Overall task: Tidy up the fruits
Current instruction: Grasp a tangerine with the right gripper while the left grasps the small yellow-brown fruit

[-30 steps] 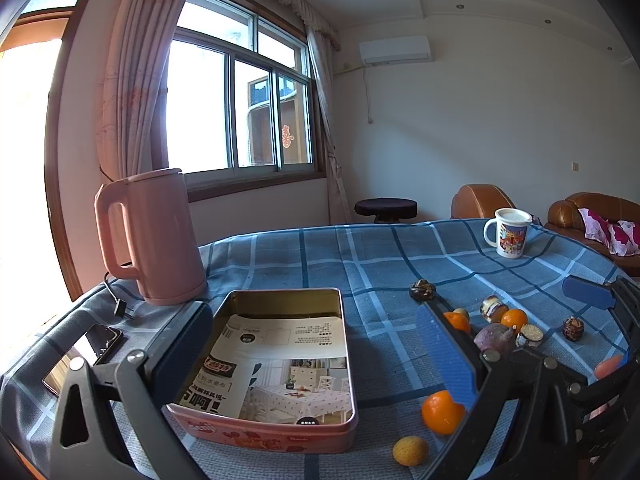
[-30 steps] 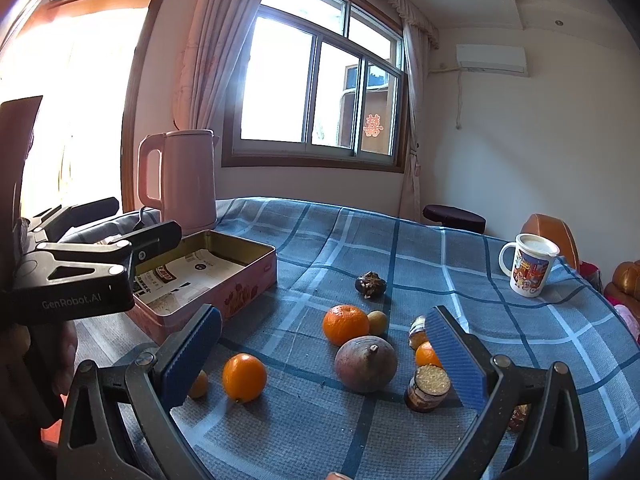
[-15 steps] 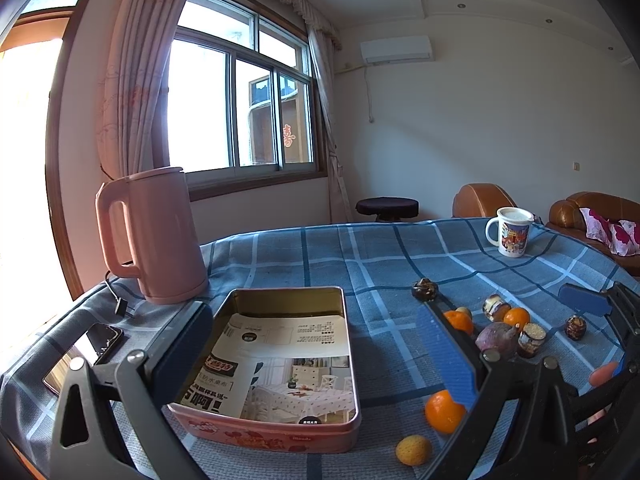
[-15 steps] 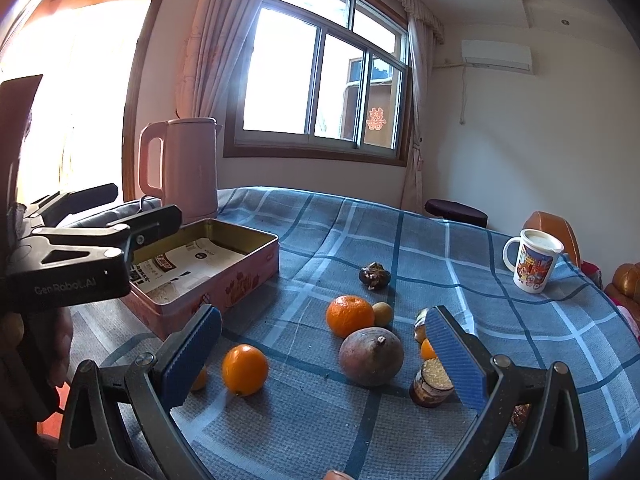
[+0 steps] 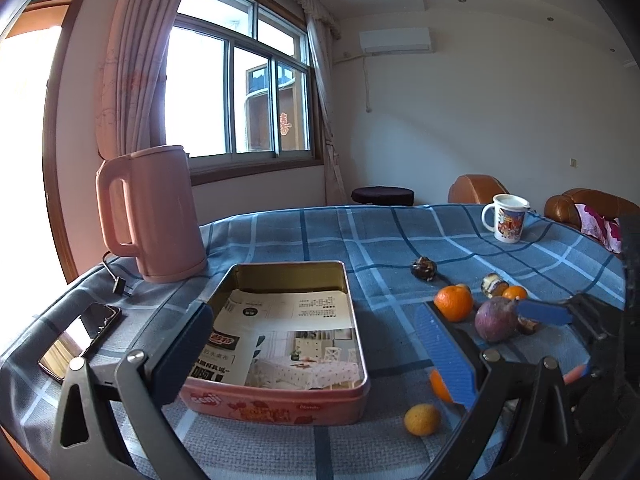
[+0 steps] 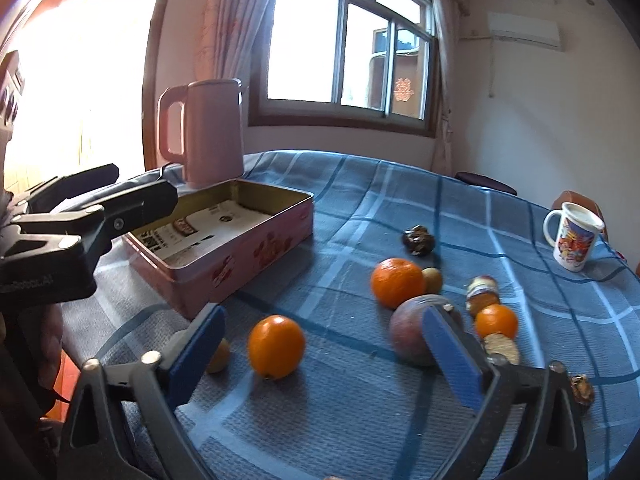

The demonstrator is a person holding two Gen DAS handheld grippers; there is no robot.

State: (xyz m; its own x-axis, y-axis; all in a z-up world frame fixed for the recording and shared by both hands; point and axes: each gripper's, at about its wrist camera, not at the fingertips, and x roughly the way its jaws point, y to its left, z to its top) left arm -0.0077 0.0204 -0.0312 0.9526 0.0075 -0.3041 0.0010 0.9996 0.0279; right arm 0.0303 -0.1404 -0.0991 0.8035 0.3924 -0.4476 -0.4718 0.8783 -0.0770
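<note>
A pink tin box [image 5: 280, 396] lined with newspaper sits on the blue checked tablecloth; it also shows in the right wrist view [image 6: 224, 252]. My left gripper [image 5: 316, 348] is open and empty, hovering over the box. My right gripper [image 6: 320, 348] is open and empty, with a near orange [image 6: 276, 346] between its fingers. A second orange [image 6: 396, 282], a purple round fruit [image 6: 412, 334], a small orange [image 6: 496, 322] and a small yellow fruit [image 6: 218, 356] lie around it. In the left wrist view the yellow fruit [image 5: 422, 420] lies right of the box.
A pink kettle [image 5: 152, 216] stands behind the box, a phone [image 5: 80, 344] to its left. A mug [image 5: 506, 218] stands at the far right. Small jars [image 6: 482, 294] and dark lumps [image 6: 418, 240] lie among the fruit.
My right gripper has moved forward and down toward the near orange, which now sits between its fingers. My left gripper has barely moved over the box.
</note>
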